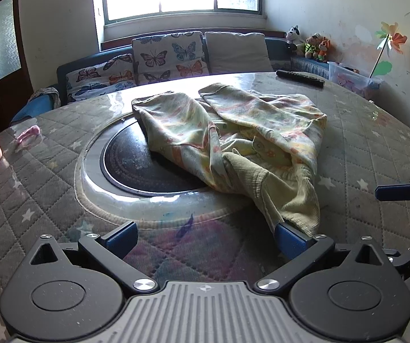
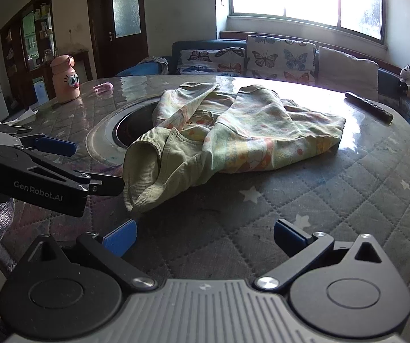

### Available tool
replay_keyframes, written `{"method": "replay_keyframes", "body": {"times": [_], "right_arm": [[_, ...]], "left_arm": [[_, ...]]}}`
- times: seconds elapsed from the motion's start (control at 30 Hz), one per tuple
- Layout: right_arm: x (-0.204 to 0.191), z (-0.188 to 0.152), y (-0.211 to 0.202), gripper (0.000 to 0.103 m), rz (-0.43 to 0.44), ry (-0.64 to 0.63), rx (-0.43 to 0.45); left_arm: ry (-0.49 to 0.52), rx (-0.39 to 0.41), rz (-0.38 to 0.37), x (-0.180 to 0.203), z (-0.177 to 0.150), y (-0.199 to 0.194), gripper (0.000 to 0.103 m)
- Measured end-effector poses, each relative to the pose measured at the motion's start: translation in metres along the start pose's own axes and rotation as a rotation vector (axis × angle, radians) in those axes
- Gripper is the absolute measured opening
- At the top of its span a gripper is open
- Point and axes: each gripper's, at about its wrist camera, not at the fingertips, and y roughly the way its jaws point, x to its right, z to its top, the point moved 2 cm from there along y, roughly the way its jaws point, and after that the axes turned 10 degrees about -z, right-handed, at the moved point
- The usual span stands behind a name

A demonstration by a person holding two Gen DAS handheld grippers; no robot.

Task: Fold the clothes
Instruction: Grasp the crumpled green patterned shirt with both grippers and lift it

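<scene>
I see one garment (image 1: pixel 233 137), a crumpled pale patterned piece with a ribbed green hem, lying on my round quilted table (image 1: pixel 47 200) and partly covering its dark centre plate (image 1: pixel 136 163). How the cloth is layered underneath I cannot make out. My left gripper (image 1: pixel 205 238) is spread wide, its right finger touching the hem; my right gripper (image 2: pixel 203 235) is equally wide, holding nothing, just short of the cloth. One pink bottle (image 2: pixel 65 80) and one dark remote (image 2: pixel 368 107) sit near the table edge; a butterfly-print sofa (image 1: pixel 165 57) stands under the window
</scene>
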Motion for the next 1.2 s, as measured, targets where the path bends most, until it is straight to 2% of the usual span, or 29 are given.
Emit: {"method": "replay_keyframes", "body": {"times": [0.33,0.67,1.2], "right_arm": [[-0.003,-0.003,0.003,0.103,0.017,0.01,-0.041],[-0.006,-0.004,0.006,0.103,0.025,-0.001,-0.052],[-0.006,0.001,0.01,0.103,0.02,-0.007,-0.057]], "left_arm": [[0.005,-0.006,-0.004,0.002,-0.008,-0.001,0.103],[0.023,-0.042,0.0,0.005,-0.008,0.002,0.103],[0.026,-0.043,-0.01,0.003,-0.004,0.003,0.103]]}}
